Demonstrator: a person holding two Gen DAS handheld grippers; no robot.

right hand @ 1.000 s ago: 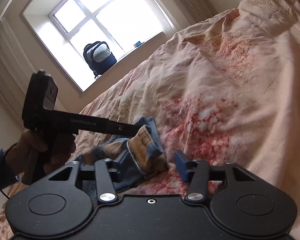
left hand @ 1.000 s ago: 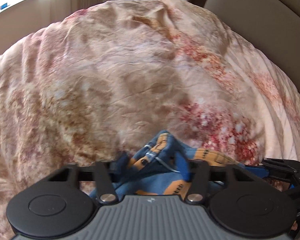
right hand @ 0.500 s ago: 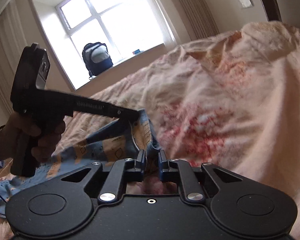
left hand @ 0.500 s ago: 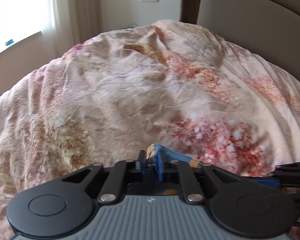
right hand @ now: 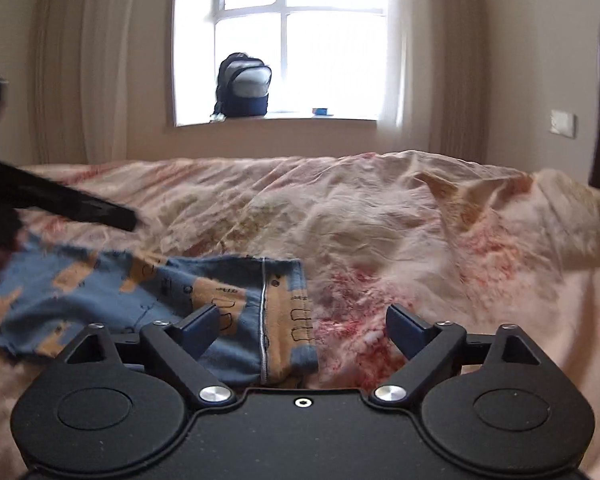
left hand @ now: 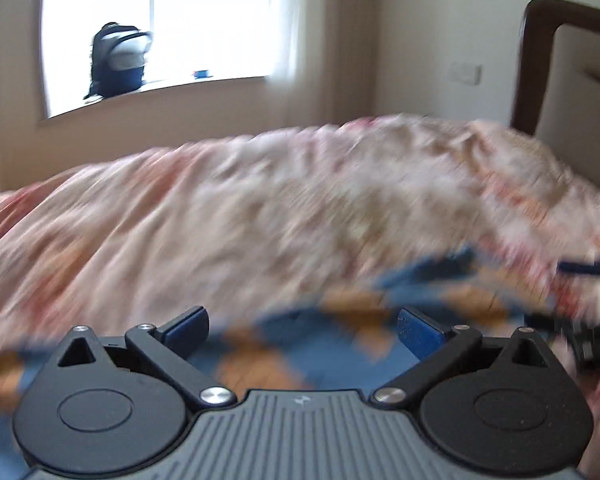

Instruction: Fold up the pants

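Bedroom, daylight from a window [right hand: 300, 40] on the far wall, a backpack [right hand: 244, 86] on its sill. The bed [right hand: 400, 216] fills the foreground under a rumpled pink floral cover; a headboard [left hand: 572, 80] stands at the right of the left wrist view.

The pants [right hand: 148, 296], blue with orange blocks, lie on the cover at the near edge of the bed. In the right wrist view one end, with a white seam line, lies flat and roughly squared beside the red patch of the cover; the cloth runs off to the left. The left wrist view is badly blurred, showing only that the pants spread beneath that tool.

Left tool [left hand: 303, 330]: jaws wide apart, nothing between the pads, having just opened. Right tool [right hand: 303, 326]: likewise wide and free, just opened, with the pants' end under its left finger but not pinched.

Assessment: the garment appears laid out or partly doubled; layer count cannot be told. Neither tool holds cloth. Further folds to a compact stack probably remain.
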